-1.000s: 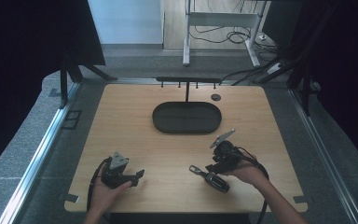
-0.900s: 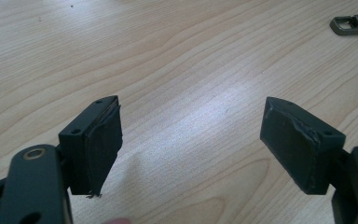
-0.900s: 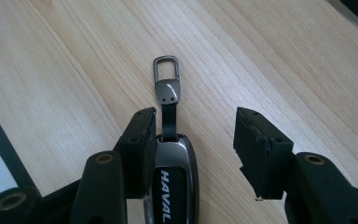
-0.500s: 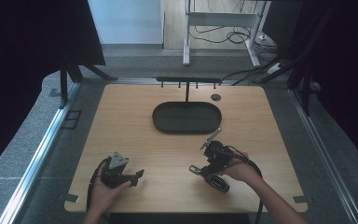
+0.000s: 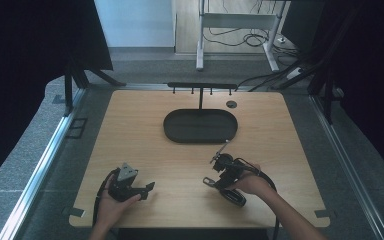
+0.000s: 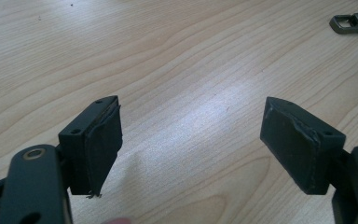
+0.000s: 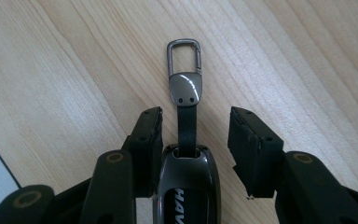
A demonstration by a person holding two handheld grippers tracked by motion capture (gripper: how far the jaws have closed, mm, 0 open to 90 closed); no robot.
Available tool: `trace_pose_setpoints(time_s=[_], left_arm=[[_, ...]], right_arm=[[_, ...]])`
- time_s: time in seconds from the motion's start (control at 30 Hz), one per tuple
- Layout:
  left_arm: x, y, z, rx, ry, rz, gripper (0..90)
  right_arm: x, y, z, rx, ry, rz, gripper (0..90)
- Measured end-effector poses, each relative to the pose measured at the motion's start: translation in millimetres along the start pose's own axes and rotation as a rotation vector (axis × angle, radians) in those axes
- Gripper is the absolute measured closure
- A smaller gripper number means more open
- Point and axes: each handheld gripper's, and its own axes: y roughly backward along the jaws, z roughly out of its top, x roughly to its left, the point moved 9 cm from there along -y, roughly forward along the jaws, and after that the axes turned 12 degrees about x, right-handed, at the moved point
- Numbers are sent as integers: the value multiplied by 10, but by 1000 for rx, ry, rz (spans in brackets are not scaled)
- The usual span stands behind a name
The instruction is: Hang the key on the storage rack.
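Right gripper has moved toward the tabletop's near edge and lower, coming down over the key fob, which it stood beside a second ago. Its jaws have just been closing; the fob's top end now lies between the fingers, right pad clear of it.
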Motion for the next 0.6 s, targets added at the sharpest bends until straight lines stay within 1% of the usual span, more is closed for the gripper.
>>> trace_pose_setpoints(time_s=[0.13,0.33,0.43,0.6], left_arm=[[8,-5,-3,2,3,1,212],[-2,-3,-2,2,0,-1,212],[-7,-8,-3,4,-1,-1,212],[-8,-14,-7,10,-1,-1,211]], right_arm=[[-2,-41,7,11,-2,5,557],[8,-63,14,14,9,4,558],[20,-69,15,19,5,4,558],[26,-97,15,34,16,6,561]])
